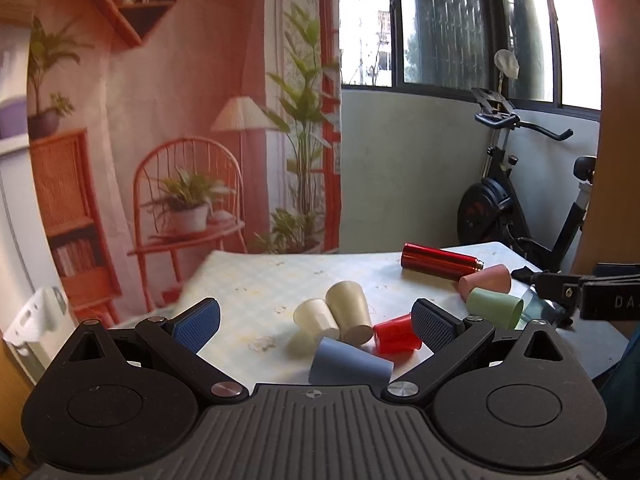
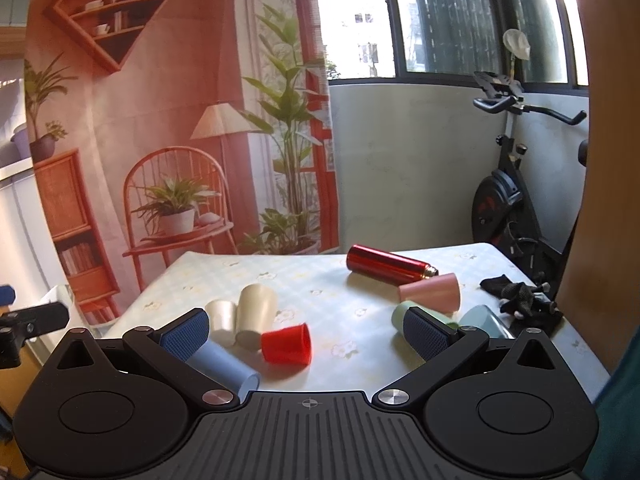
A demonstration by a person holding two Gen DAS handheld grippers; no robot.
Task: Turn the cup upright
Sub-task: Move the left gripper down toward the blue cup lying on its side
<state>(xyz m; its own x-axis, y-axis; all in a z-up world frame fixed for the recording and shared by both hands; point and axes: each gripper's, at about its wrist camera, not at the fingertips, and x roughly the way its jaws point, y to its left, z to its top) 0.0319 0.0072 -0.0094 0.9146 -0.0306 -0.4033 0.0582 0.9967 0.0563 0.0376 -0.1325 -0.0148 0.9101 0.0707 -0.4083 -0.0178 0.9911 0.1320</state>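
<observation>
Nothing righted yet: cups (image 2: 286, 344) lay toppled across the table (image 2: 360, 280), red one nearest centre. Left tool (image 1: 316, 320) and right tool (image 2: 306, 330) hovered spread wide, gripping nothing. Every flip remaining, apparently.

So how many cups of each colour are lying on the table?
Cream cups: 2
Blue cup: 1
Red cup: 1
Pink cup: 1
Green cup: 1
Light blue cup: 1
Total: 7 cups, plus 1 red bottle.
</observation>
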